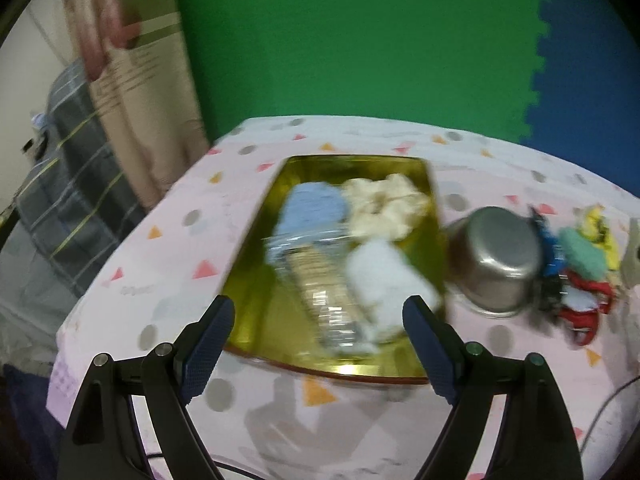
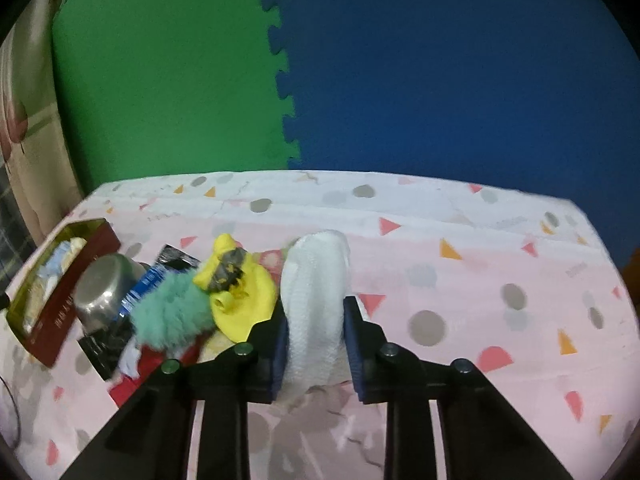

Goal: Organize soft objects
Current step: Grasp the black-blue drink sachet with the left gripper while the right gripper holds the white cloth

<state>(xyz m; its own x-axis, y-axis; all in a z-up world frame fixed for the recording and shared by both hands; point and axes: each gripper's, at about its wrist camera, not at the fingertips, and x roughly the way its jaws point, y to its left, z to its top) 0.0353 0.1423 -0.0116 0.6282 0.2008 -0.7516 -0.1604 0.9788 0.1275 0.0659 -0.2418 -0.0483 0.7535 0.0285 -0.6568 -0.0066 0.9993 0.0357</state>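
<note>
white cloth (image 2: 316, 304) pinched between right fingers (image 2: 354, 332).

blurred: tin contents (image 1: 340, 248) | hidden: white cloth (image 2: 316, 312) lower end | unreadable: tin (image 2: 60, 312) lettering

A pink cloth with grey dots and coloured triangles (image 2: 460, 280) covers the desk. An overturned steel pot (image 1: 496, 260) lies there. Green (image 1: 360, 40) and blue foam wall mats (image 2: 460, 60) interlock behind.
</note>
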